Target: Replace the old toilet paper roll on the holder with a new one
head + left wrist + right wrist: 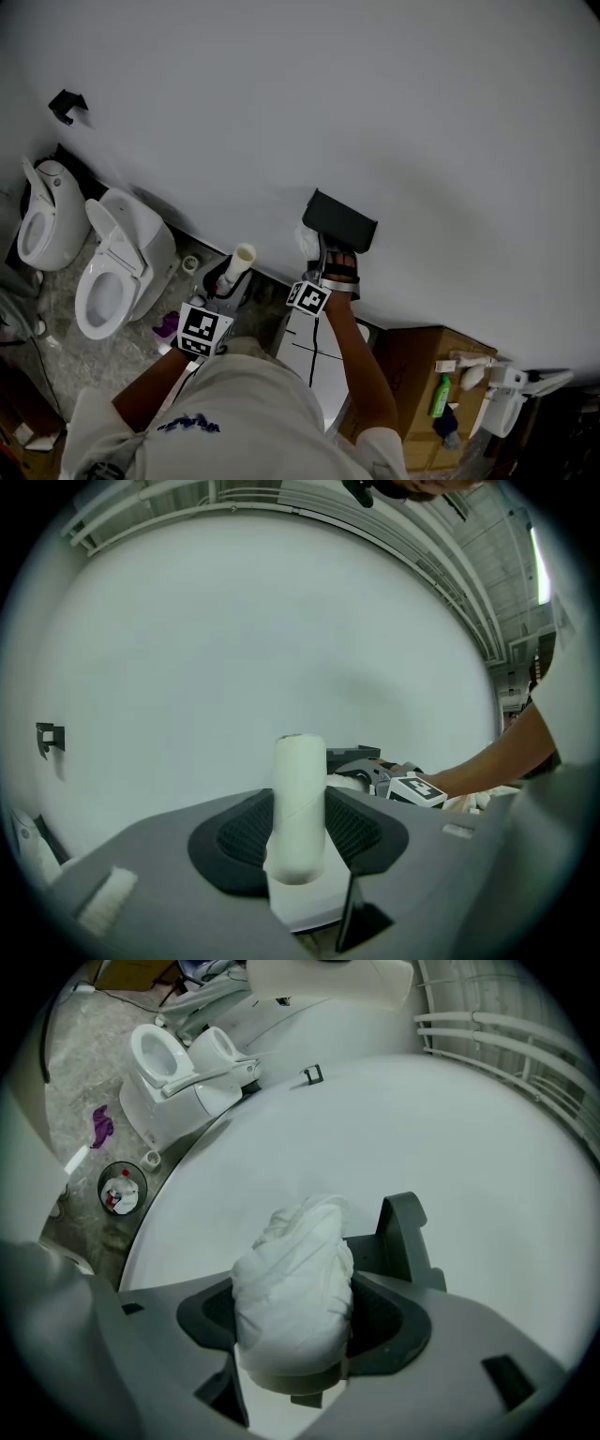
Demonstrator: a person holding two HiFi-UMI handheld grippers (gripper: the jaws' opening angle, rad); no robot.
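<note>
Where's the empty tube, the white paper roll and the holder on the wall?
empty tube (298, 808), left gripper view, the middle of its side.
white paper roll (295, 1297), right gripper view, its crumpled front.
holder (339, 220), head view, the top of its dark cover.

left claw (298, 817), right claw (292, 1312), both clamped

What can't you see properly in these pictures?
1. Right gripper view: the white paper bundle between the jaws covers most of the dark holder, so whether anything sits on the holder cannot be told.
2. Head view: the holder hides most of the bundle.
3. Right gripper view: what lies in the round bin is too small to name.
4. Head view: the things on the cardboard box are dark and small.
</note>
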